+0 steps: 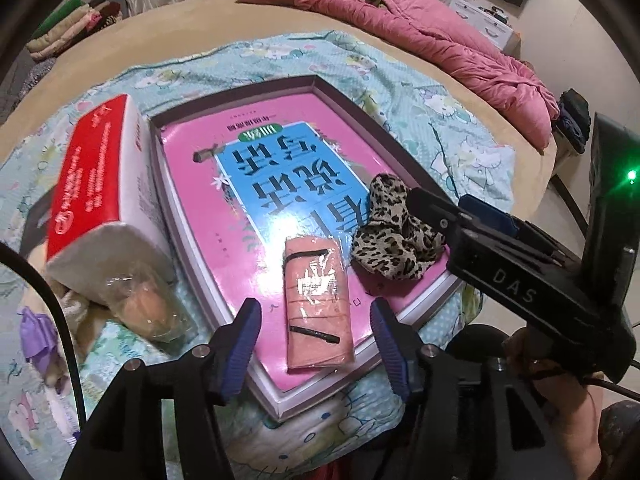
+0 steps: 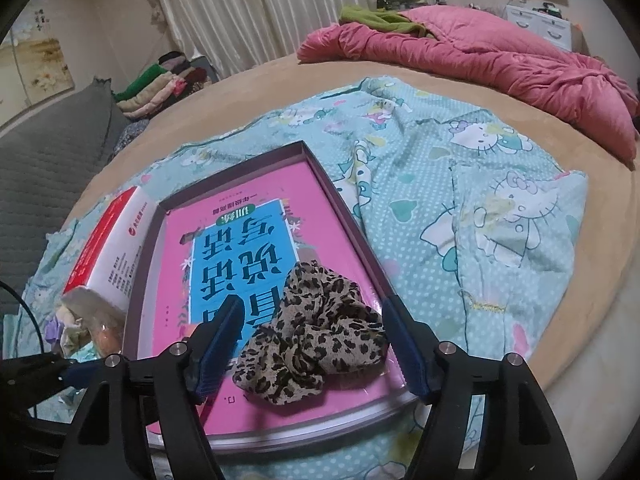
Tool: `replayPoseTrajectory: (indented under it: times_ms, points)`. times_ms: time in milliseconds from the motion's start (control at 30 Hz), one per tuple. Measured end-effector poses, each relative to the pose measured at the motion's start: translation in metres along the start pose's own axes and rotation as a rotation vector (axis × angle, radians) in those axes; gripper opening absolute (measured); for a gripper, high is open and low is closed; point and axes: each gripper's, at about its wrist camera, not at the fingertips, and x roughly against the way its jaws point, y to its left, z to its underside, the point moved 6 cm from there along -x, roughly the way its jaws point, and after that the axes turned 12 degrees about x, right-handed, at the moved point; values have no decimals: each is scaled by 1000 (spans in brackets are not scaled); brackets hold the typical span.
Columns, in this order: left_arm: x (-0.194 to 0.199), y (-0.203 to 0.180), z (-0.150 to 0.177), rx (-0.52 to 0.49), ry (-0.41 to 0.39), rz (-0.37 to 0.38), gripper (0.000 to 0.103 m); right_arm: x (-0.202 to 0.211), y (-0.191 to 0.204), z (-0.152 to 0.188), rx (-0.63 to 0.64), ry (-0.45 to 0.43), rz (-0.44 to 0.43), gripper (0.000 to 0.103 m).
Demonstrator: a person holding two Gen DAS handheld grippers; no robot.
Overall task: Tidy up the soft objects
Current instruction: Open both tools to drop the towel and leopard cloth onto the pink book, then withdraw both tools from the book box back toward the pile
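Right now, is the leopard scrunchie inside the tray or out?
Inside: the leopard scrunchie lies on the pink book within the tray's rim.

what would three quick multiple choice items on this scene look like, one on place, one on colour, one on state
1. Where does the scrunchie lie?
A. on the book in the tray
B. on the quilt
C. on the floor

2. What colour is the quilt?
A. blue
B. pink
C. grey

3. How are the right hand-held gripper fingers?
A. clamped on the scrunchie
B. apart, scrunchie loose between them
C. shut on nothing

Key: 1 A, it rests on the pink book inside the tray. 2 B, the bunched quilt is pink. 3 B, a gap shows beside each pad.
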Motion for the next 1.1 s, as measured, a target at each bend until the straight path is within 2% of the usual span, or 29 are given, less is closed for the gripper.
replayPoseTrajectory:
  times_ms: [333,1033,1100]
  points:
    - [21,16,1,23,-57,-65,67,17,6,-2,-11,-40,-3,73]
    - [59,43,6,58,-148,-102,77,71,39,-22,44,-204,33,74]
    - [62,46,7,66,-151,-102,77,78,43,-24,58,-226,40,79]
